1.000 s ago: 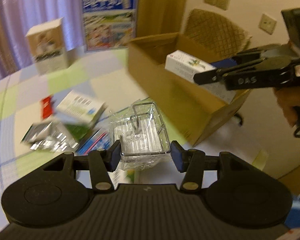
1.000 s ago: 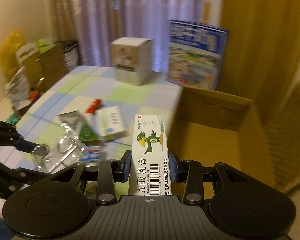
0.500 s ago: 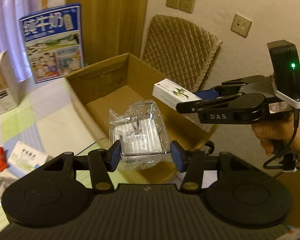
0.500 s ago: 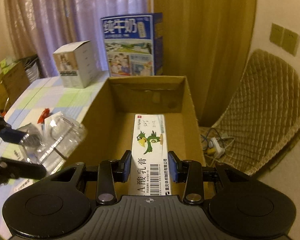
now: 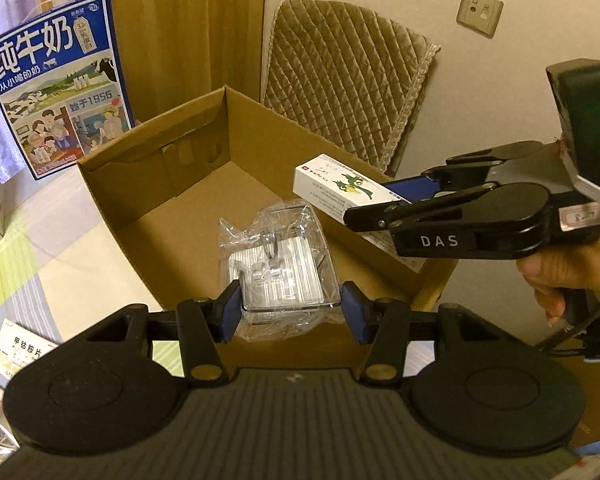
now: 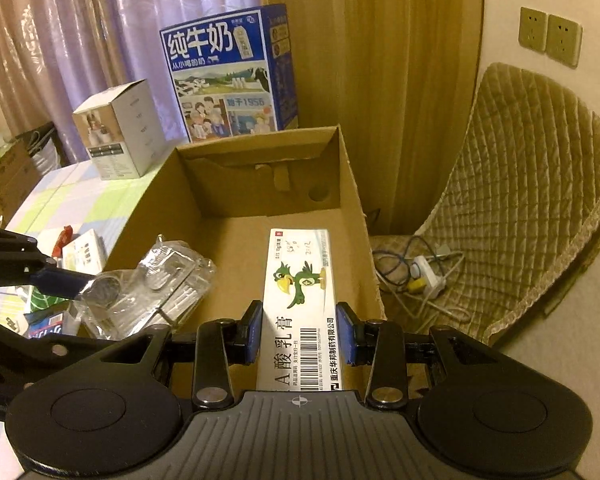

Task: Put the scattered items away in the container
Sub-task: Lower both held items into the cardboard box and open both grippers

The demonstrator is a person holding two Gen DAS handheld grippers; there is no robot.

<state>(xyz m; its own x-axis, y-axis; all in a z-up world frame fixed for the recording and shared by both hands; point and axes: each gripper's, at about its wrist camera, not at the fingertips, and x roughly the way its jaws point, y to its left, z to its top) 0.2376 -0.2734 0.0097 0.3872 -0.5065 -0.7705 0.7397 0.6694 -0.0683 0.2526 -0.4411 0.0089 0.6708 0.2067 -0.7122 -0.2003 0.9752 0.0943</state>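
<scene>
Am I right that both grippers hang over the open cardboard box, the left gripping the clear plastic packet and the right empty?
Not quite: the right gripper is not empty. The right wrist view shows it shut on the white ointment box with the green bird. The rest holds: both hang over the cardboard box, the left gripper gripping the clear plastic packet.

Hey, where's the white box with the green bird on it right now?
The white bird box is clamped in the right gripper, held over the open cardboard box, just right of the clear plastic packet in the left gripper.
</scene>
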